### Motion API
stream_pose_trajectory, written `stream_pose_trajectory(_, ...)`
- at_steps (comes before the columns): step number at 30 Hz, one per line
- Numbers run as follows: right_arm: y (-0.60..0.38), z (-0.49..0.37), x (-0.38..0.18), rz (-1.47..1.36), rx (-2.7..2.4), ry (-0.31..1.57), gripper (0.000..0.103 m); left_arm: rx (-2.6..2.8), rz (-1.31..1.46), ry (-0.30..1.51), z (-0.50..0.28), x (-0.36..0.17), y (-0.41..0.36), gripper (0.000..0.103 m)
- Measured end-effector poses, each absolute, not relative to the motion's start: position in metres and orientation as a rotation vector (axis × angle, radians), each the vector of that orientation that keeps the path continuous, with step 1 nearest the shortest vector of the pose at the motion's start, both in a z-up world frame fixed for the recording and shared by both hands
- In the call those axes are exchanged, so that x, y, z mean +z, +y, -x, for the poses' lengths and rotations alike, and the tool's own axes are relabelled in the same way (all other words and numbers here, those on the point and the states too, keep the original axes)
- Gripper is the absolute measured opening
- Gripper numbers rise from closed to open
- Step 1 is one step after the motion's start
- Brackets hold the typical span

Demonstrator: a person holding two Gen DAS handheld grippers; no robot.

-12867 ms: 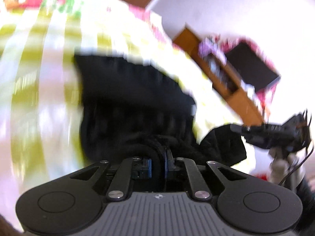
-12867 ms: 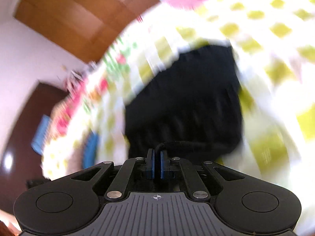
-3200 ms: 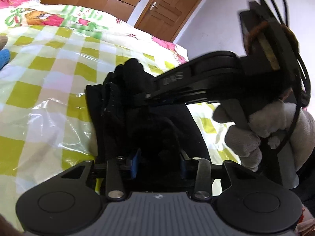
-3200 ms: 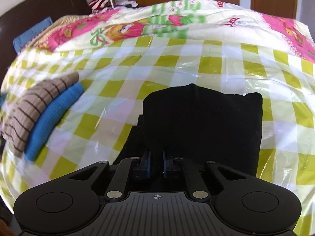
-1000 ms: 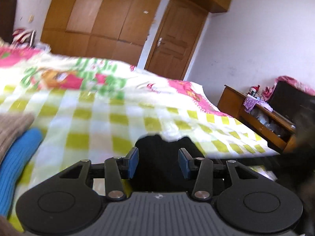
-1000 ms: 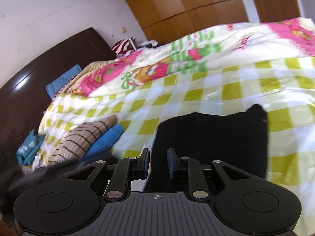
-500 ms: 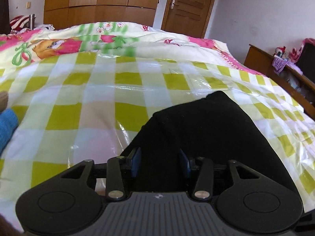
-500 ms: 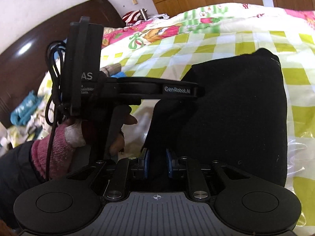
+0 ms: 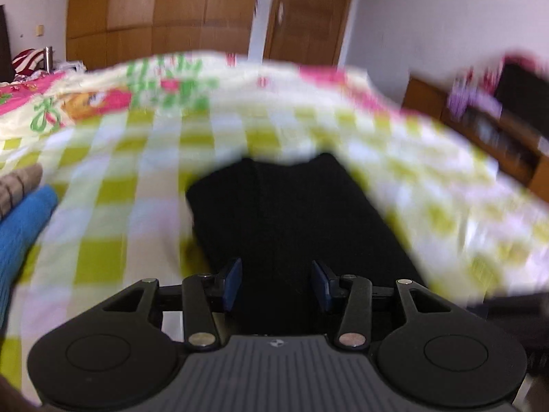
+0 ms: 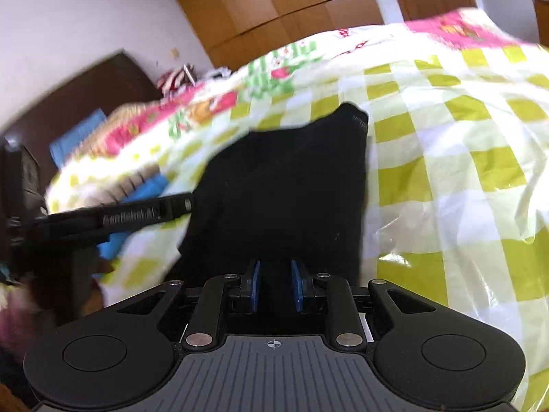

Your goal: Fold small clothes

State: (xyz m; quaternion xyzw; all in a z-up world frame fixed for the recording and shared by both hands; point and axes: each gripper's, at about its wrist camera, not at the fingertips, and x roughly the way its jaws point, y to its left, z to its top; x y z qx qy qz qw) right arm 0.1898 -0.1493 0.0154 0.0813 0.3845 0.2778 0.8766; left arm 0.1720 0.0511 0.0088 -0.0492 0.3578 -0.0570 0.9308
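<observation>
At my far left on the bed, a brown striped knit (image 9: 20, 185) lies against a folded blue knit (image 9: 24, 219), both resting on the yellow-and-white checked cover (image 9: 113, 206). My left gripper (image 9: 276, 283) hangs over the near edge of the black garment (image 9: 291, 219), its jaws wide apart and holding nothing, the blue pads (image 9: 231, 285) standing either side of the dark cloth. The garment lies folded into a flat block on the checked cover, in the middle of the bed. In the right wrist view my left gripper's arm reaches in from the left, and white lettering (image 10: 132, 219) on it reads roughly "GenRobot.AI", though blur smears it. My right gripper (image 10: 276, 290) sits at the garment's near edge with the jaws narrowly apart; black cloth shows between them, not pinched. Farther right a clear plastic sheet (image 10: 446, 213) glints over the checks.
</observation>
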Motion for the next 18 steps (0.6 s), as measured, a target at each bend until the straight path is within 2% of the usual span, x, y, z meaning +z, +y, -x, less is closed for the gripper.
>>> stream_pose_trajectory(2,-0.145,-0.194,0.012,-0.167,0.584,0.830,0.021,-0.098,0.070,0.784,-0.177,-0.008,0.051,0.063)
stream_pose_trajectory(3,-0.145,-0.195,0.012,-0.174,0.587,0.842,0.020,-0.093,0.081,0.788,-0.178,-0.009,0.054,0.070)
stream_pose_trajectory(4,-0.150,-0.193,0.015,-0.188,0.583,0.844,0.021,-0.090,0.121,0.808,-0.180,-0.007,0.059,0.071)
stream_pose_trajectory(10,-0.167,-0.182,0.028,-0.167,0.523,0.801,0.021,-0.056,0.126,0.798,-0.173,0.012,0.058,0.070)
stream_pose_trajectory(18,-0.156,-0.185,0.015,-0.112,0.469,0.841,0.021,-0.037,0.095,0.830,-0.158,0.014,0.045,0.069)
